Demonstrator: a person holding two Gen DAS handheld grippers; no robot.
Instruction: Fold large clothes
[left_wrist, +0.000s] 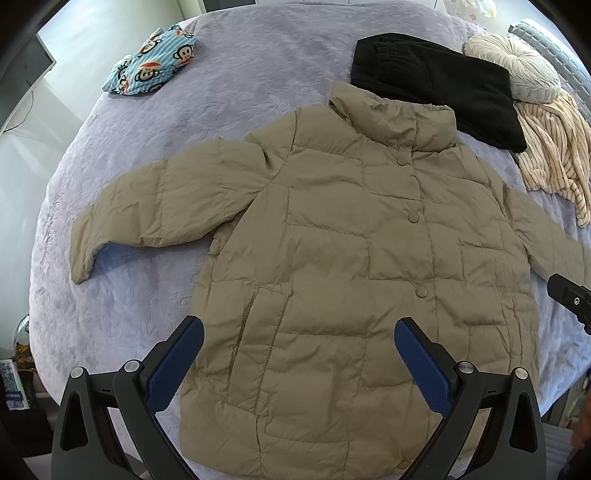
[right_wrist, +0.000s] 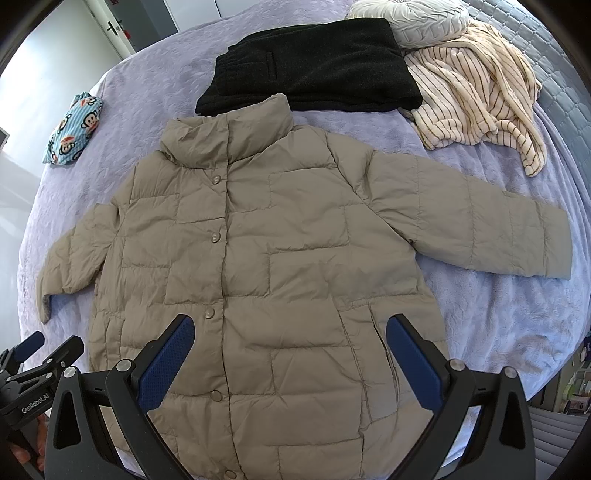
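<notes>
- A tan puffer jacket (left_wrist: 332, 251) is lying spread flat, front up and snapped closed, in the middle of a bed covered with a lavender bedspread (left_wrist: 240, 74); both sleeves are stretching out to the sides.
- The left claw (left_wrist: 299, 362) is hovering over the jacket's lower hem, jaws standing wide apart and gripping nothing; its blue pads (left_wrist: 173, 365) are framing the jacket's slit pocket.
- The right claw (right_wrist: 290, 363) is likewise hanging over the hem, jaws spread wide and empty, with the snap placket running up between its pads (right_wrist: 166, 365).
- A folded black garment (left_wrist: 436, 88) is sitting just beyond the jacket's collar, with the collar overlapping its near edge.
- A cream striped garment (right_wrist: 476, 96) is lying crumpled beside the black one, beyond the jacket's right-hand sleeve; the right wrist view is showing it whole, while the left wrist view is catching only part of it near the frame edge.
- A round pale cushion (left_wrist: 517, 70) is resting beyond the striped garment, touching it.
- A blue monkey-print cloth (left_wrist: 151, 62) is sitting bunched well apart from the jacket, beyond its other sleeve; the left wrist view is showing it larger.
- The left wrist view is showing that sleeve in full, down to the cuff; the right wrist view is showing the opposite sleeve in full.
- Each view is catching a bit of the other claw at its edge.
</notes>
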